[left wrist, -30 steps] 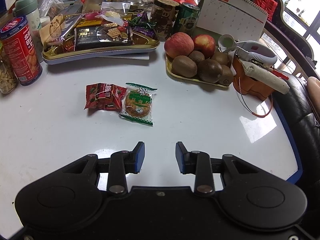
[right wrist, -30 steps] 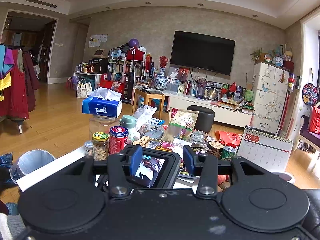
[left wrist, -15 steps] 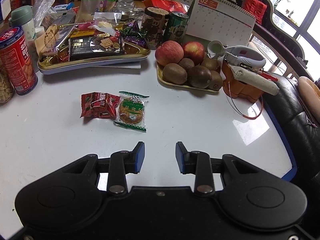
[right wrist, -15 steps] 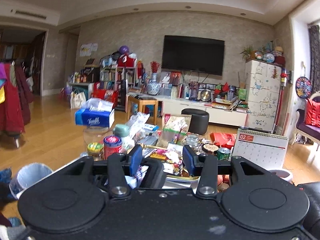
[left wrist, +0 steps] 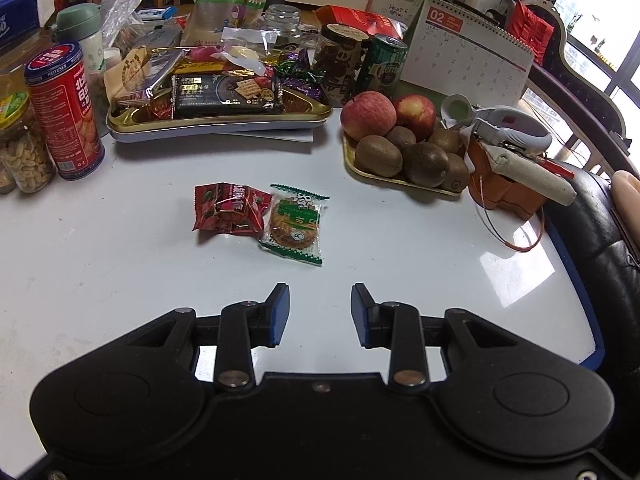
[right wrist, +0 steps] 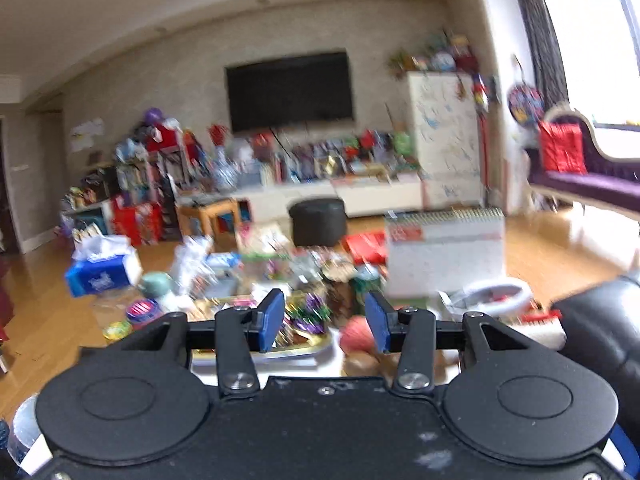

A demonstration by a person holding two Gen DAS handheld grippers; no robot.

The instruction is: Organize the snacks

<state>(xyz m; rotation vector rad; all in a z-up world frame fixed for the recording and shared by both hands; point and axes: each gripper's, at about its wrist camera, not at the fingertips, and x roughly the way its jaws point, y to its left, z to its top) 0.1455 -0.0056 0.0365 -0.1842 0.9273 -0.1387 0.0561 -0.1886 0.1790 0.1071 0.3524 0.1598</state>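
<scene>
At the centre of the left view, the red packet [left wrist: 230, 209] and the cookie packet [left wrist: 296, 224] lie touching on the table [left wrist: 120, 264], just where they lay a second ago, with your left gripper [left wrist: 319, 312] hanging spread and empty below them. Your right gripper [right wrist: 325, 322], spread and empty too, has swung rightward across a blurred view, the gold tray [left wrist: 220, 122] now behind its fingers. So both loose snacks still await pickup.

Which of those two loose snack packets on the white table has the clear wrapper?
The green-edged cookie packet: its round biscuit shows through, while the red packet touching it is opaque.
</scene>
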